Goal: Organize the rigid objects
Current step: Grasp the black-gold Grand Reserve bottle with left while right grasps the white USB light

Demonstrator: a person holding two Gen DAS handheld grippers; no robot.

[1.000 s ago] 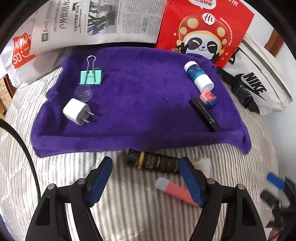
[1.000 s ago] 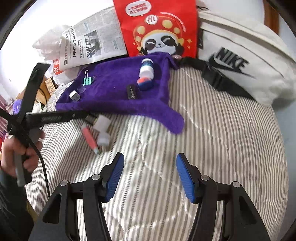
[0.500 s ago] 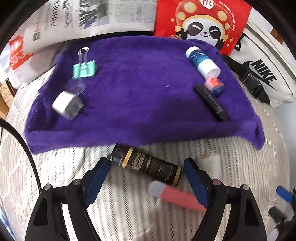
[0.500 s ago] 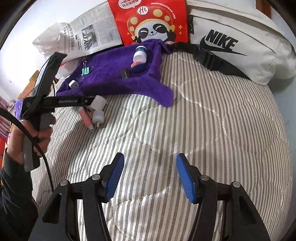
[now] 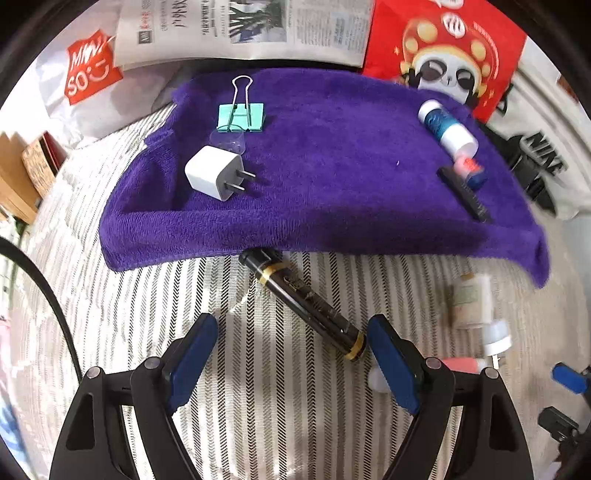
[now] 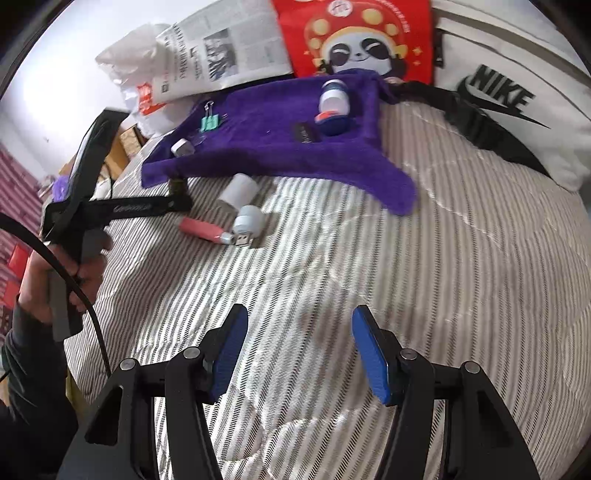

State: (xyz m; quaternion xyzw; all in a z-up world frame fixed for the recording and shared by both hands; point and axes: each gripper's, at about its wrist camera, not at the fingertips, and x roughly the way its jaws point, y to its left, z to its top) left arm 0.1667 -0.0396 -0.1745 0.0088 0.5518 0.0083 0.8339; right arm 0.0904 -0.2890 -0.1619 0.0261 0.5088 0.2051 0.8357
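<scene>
A purple towel (image 5: 332, 173) lies on the striped bed with a white charger (image 5: 212, 172), a teal binder clip (image 5: 242, 116), a blue-white bottle (image 5: 445, 127) and a black stick (image 5: 464, 194) on it. A black tube with gold bands (image 5: 308, 302) lies on the bedding just below the towel's edge. My left gripper (image 5: 291, 362) is open, its jaws on either side of the tube's near end. A pink tube (image 6: 201, 229), a white USB plug (image 6: 248, 223) and a white bottle (image 6: 238, 192) lie beside it. My right gripper (image 6: 299, 350) is open and empty over bare bedding.
A newspaper (image 5: 243, 27), a red panda bag (image 5: 447, 55) and a white Nike bag (image 6: 513, 99) line the far side. A white shopping bag (image 5: 85, 85) and wooden boxes (image 5: 26, 173) sit at the left. The left hand and its gripper (image 6: 122, 210) show in the right wrist view.
My left gripper has swung so the black tube now lies diagonally between its open jaws. My right gripper has drawn back a little from the towel.
</scene>
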